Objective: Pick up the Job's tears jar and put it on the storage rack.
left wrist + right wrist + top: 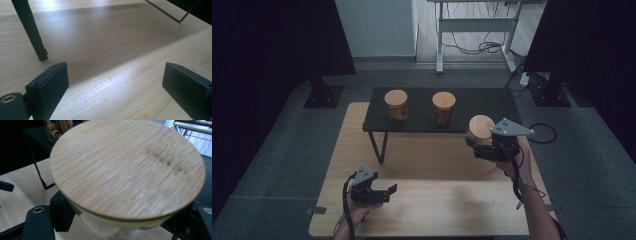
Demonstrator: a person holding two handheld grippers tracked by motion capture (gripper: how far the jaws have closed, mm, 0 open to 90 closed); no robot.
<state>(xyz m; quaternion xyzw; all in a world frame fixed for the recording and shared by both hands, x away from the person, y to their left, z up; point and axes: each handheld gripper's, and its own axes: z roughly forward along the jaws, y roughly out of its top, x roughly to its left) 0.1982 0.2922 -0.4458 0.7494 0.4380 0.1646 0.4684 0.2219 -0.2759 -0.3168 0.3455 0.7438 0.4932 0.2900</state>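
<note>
Three jars with round bamboo lids are in play. Two stand on a low black shelf (492,107) at the far side of the desk (432,205), a left jar (396,105) and a middle jar (444,107), both well ahead of either pair of jaws. The third jar (480,131) sits between the jaws of the right gripper (484,145), which press on its glass body just under the lid; in the right gripper view its wooden lid (127,167) lies just above and ahead of them. This jar appears lifted clear of the desk, close to the shelf's right end. The left gripper (388,192) hovers low over the bare desk, jaws wide apart with nothing between them, and a shelf leg (30,30) stands ahead of its left jaw.

Judging by the row, the job looks about two thirds done: two jars placed, and the third remaining to be set down on the free right part of the shelf.

What the held jar contains is hard to tell, since the lid covers it and the glass below is blurred. The shelved jars hold something brownish that is too small to identify.
</note>
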